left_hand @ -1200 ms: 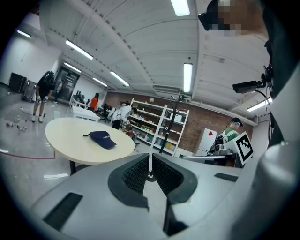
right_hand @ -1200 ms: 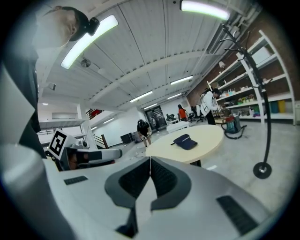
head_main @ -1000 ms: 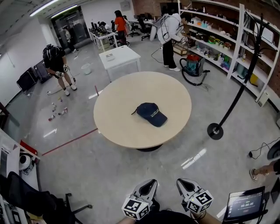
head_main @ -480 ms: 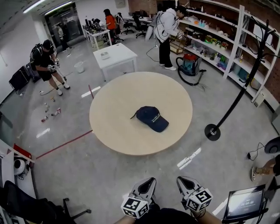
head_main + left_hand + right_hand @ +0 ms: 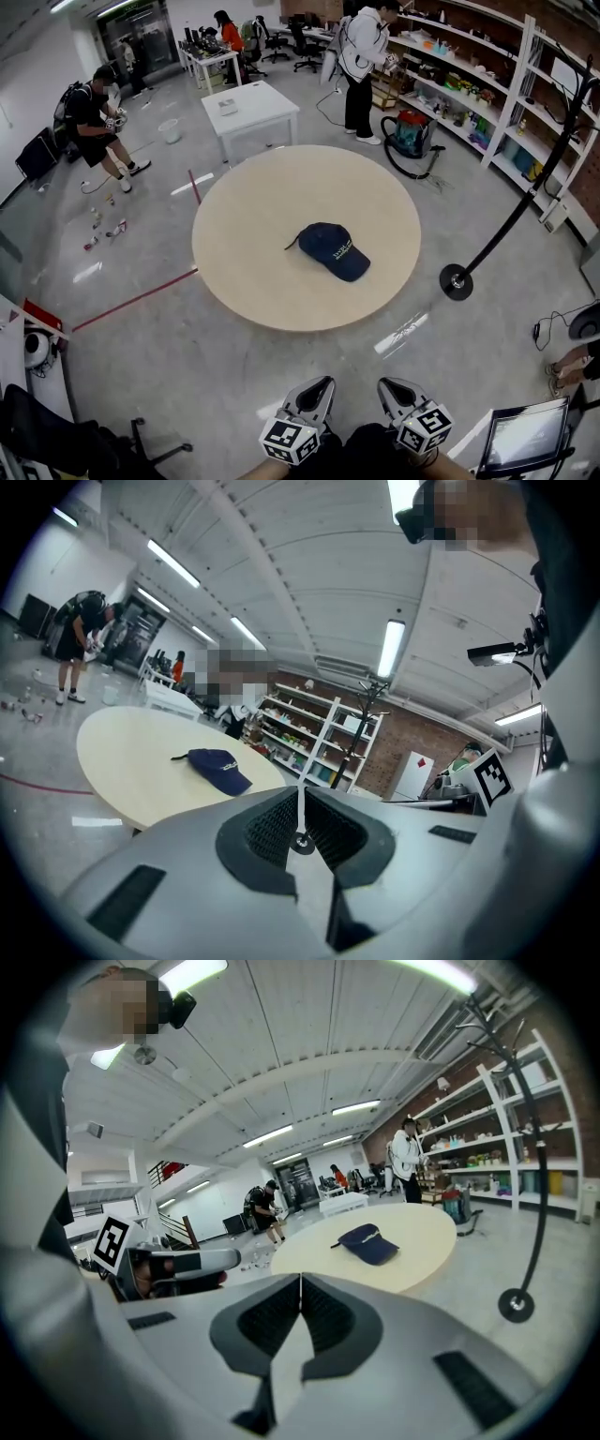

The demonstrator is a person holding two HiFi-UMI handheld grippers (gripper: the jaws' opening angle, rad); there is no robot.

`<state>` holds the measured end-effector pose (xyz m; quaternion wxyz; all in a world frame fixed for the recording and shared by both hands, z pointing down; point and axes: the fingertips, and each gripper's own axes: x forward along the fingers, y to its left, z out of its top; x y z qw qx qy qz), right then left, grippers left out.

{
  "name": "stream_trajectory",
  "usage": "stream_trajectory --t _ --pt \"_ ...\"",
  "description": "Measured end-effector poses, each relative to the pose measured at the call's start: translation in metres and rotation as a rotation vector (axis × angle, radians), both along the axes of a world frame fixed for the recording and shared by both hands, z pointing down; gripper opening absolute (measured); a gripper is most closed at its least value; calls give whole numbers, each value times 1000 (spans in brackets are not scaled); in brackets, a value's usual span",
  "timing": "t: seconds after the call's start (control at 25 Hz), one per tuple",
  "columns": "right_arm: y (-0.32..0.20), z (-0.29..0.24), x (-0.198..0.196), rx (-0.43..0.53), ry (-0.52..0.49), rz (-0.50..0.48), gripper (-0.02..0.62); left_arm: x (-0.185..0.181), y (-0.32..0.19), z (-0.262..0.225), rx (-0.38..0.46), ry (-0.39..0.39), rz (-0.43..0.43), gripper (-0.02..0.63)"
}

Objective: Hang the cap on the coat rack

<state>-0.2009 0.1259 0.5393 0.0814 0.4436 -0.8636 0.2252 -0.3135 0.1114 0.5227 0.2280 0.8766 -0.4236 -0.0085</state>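
Head view: the navy cap (image 5: 333,249) lies near the centre of the round table (image 5: 246,305), well clear of its edges. Left gripper (image 5: 317,392) and right gripper (image 5: 394,392) are pressed together, empty. Expect light, limp fabric; pinch the stiffer brim (image 5: 352,269).

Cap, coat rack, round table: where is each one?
cap (image 5: 323,240), head view, on its dark blue crown.
coat rack (image 5: 457,281), head view, on its round base.
round table (image 5: 262,202), head view, on its bare top.

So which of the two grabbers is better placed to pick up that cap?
Probably the right gripper, narrowly: the cap lies roughly ahead of both, and the coat rack stands on the right. Both it and the left gripper are shut, short of the table.
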Motion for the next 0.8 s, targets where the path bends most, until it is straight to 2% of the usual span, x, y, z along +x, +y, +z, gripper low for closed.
stream_trajectory --t 0.28,0.48,0.8 --pt "-10 11 0 -35 -26 -10 5 0 -6 8 -33 -24 -13 8" --pt "-34 14 -7 -16 -44 -51 5 -3 -23 11 -27 -39 -44 8" --pt "-87 7 19 2 -59 -88 5 23 -73 2 -4 -55 -83 8"
